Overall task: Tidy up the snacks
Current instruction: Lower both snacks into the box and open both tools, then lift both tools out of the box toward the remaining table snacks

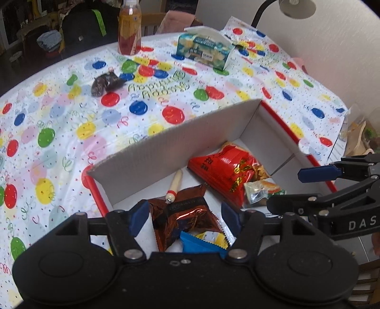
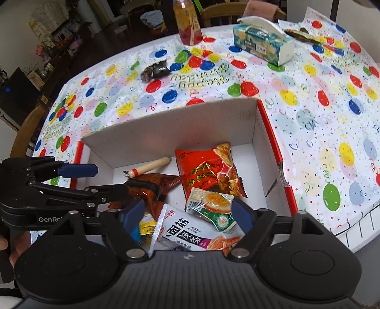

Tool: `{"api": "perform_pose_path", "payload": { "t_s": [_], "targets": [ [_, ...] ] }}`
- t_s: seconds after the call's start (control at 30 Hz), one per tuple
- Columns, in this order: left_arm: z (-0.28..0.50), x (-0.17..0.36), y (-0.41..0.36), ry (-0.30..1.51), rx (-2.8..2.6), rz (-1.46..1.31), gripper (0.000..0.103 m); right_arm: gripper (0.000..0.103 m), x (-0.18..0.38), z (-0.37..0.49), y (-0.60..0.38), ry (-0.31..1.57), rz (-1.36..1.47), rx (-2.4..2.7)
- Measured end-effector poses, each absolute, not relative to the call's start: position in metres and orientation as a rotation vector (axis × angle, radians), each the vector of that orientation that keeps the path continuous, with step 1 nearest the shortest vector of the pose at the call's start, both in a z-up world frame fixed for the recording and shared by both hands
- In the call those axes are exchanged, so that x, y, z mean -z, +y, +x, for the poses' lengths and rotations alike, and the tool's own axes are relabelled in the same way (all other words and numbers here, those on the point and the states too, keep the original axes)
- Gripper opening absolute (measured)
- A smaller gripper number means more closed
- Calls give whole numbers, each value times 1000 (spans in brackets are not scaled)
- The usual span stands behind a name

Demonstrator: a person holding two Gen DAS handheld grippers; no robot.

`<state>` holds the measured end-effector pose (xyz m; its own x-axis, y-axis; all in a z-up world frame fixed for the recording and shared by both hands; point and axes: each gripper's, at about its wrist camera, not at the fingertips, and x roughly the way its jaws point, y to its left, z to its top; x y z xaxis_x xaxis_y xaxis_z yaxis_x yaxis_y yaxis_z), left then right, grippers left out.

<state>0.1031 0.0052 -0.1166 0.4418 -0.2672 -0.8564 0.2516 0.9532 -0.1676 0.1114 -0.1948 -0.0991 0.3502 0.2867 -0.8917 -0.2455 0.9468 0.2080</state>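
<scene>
An open white cardboard box (image 1: 178, 142) (image 2: 178, 126) with red edges holds several snacks. Inside lie a red snack bag (image 1: 223, 171) (image 2: 206, 171), a sausage stick (image 1: 175, 185) (image 2: 149, 166), a brown foil packet (image 1: 187, 214) (image 2: 163, 180), a green-and-white packet (image 1: 258, 190) (image 2: 211, 206), a blue-and-yellow packet (image 1: 204, 241) and a white packet with printed characters (image 2: 190, 235). My left gripper (image 1: 185, 218) (image 2: 118, 178) hangs open over the brown foil packet. My right gripper (image 2: 188, 215) (image 1: 285, 189) is open above the white and green packets. A dark wrapped snack (image 1: 106, 82) (image 2: 155, 70) lies alone on the tablecloth.
The balloon-print tablecloth (image 1: 71, 133) covers a round table. At the back stand a drink bottle (image 1: 129, 28) (image 2: 187, 23) and a tissue box (image 1: 204, 48) (image 2: 263, 42). A lamp (image 1: 296, 7) stands by the wall on the right. Wooden chairs (image 2: 23, 133) ring the table.
</scene>
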Motion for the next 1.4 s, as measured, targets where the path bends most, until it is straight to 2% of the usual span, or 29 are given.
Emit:
{"api": "perform_pose_path", "payload": {
  "t_s": [0.1, 0.23, 0.4, 0.67, 1.07, 1.4],
  "targets": [
    [98, 106, 7, 1026, 322, -3, 74, 86, 90, 107, -194, 1144, 35, -347],
    [95, 92, 11, 982, 320, -8, 79, 100, 77, 106, -192, 1120, 24, -359],
    [98, 75, 18, 921, 298, -19, 84, 100, 58, 115, -189, 1080, 16, -387],
    [120, 56, 32, 838, 221, -30, 102, 100, 33, 156, -180, 1051, -1, -447],
    [183, 46, 56, 807, 66, -37, 102, 100, 10, 252, -155, 1037, -4, -506],
    [237, 50, 69, 797, -30, -29, 102, 100, 23, 329, -123, 1074, 26, -542]
  ]
}}
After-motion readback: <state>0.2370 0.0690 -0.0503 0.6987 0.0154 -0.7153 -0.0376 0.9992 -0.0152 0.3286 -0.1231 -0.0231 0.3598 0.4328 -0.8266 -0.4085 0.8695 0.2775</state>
